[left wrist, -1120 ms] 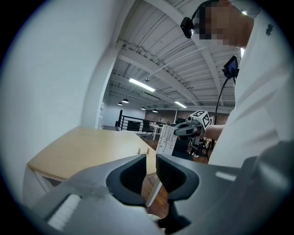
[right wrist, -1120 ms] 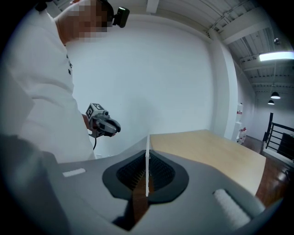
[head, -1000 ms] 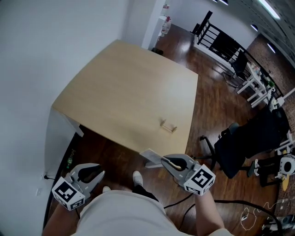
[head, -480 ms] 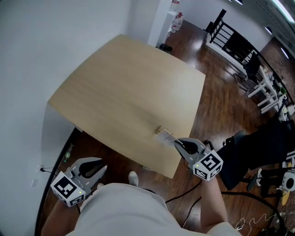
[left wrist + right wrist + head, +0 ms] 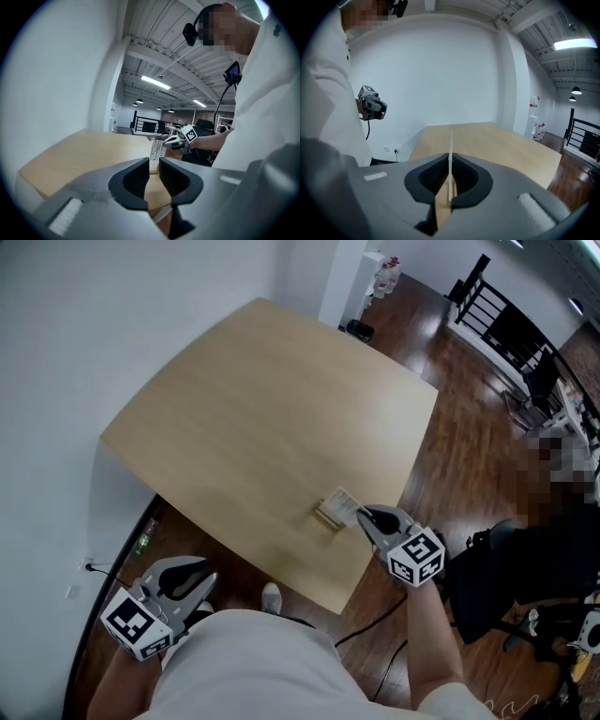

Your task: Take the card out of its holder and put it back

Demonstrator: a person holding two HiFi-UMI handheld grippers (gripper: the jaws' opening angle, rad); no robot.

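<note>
1. The right gripper (image 5: 364,516) has its jaws clamped on a thin white card (image 5: 344,502). Its own view shows the card (image 5: 450,154) edge-on and upright, pinched between the ribbed pads.
2. A second ago this gripper held the card out past the near edge of the light wooden table (image 5: 253,409), above the dark wooden floor (image 5: 441,418). Now it has carried the card in over the tabletop.
3. The card's lower edge now sits right at the small pale wooden holder (image 5: 326,516), near the table's near right edge. Whether the edge is already in the slot cannot be told from here.
4. The left gripper (image 5: 199,582) is still low beside the person, off the table. Its jaws stand a narrow gap apart with nothing between them. From its view, the card (image 5: 157,148) shows ahead at the tip of the right gripper (image 5: 174,140).
5. Judgement: the card is out and the return is under way. What remains is lining the edge up with the slot, pressing it home and letting go; the unheld holder could slide or tip.
</note>
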